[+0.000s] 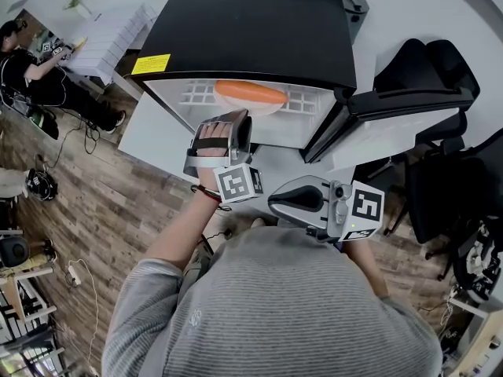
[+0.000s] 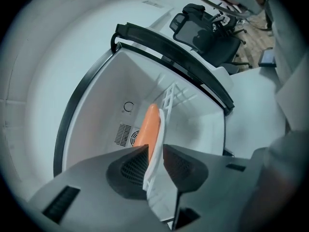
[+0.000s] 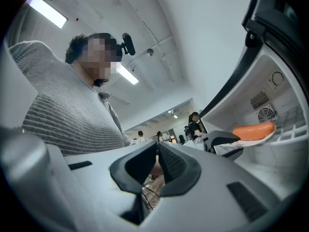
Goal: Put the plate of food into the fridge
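Note:
A black mini fridge [image 1: 251,22] stands with its door [image 1: 393,124] swung open to the right. A white plate [image 1: 271,108] carrying a long orange piece of food [image 1: 250,93] is at the front of the white wire shelf [image 1: 196,94]. My left gripper [image 1: 229,128] reaches into the opening, shut on the plate's near rim. In the left gripper view the rim [image 2: 157,178] runs between the two pads of the left gripper [image 2: 155,153], with the food [image 2: 147,129] beyond. My right gripper [image 1: 275,201] is held back by my chest, shut and empty. It views the food [image 3: 253,129] from the side.
A black office chair [image 1: 440,69] stands right of the open door, and more dark gear lies further right. A person [image 1: 31,77] works at a white table at the far left. Cables lie on the wooden floor [image 1: 102,210]. The fridge's back wall has a vent [image 2: 126,134].

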A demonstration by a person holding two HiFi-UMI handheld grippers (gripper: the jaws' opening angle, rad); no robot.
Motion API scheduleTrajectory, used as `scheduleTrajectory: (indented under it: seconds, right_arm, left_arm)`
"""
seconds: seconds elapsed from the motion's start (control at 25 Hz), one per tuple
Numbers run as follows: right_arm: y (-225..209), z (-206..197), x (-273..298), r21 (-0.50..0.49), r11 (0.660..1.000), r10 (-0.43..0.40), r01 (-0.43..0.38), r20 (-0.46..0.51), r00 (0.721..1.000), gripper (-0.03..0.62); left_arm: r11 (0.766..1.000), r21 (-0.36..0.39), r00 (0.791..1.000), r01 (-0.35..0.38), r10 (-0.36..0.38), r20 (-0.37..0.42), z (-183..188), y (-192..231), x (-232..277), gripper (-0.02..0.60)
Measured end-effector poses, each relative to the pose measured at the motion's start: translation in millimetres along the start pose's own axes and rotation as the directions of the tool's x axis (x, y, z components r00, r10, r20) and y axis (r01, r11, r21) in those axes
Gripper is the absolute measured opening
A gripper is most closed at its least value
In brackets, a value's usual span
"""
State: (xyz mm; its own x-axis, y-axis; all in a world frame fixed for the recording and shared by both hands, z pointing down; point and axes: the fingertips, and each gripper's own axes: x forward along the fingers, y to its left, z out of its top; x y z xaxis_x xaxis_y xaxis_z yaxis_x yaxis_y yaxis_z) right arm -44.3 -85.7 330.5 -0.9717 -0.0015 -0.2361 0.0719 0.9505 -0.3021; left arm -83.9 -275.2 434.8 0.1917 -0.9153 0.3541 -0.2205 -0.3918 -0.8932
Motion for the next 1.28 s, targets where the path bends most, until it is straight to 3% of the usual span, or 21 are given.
scheduleTrajectory:
  seconds: [0.2, 0.48, 0.88, 1.28]
  right_arm:
    - [-2, 3, -4, -0.002, 1.0, -0.015, 0.015, 0.007, 1.0, 0.015]
    - [-5, 3, -7, 0.0, 1.0, -0.022, 0.022, 0.012, 1.0, 0.015]
    - [-6, 2, -4, 0.008, 1.0, -0.014, 0.014, 0.012, 1.0, 0.015]
    - [-5, 1, -7, 0.012, 1.0, -0.024, 0.023, 0.019, 1.0, 0.015]
  left_arm:
    - [0.999, 0.006, 0.999, 0.038, -0.038, 0.007, 2, -5, 5, 0.051]
    - [0.997, 0.067, 0.999, 0.048, -0.048, -0.001, 6, -6, 7, 0.04]
    - [0.995, 0.037, 0.995, 0.093, -0.091, -0.044, 3, 2, 38, 0.039]
    - [0.998, 0.013, 0.998, 0.065, -0.065, -0.025, 4, 8, 46, 0.04]
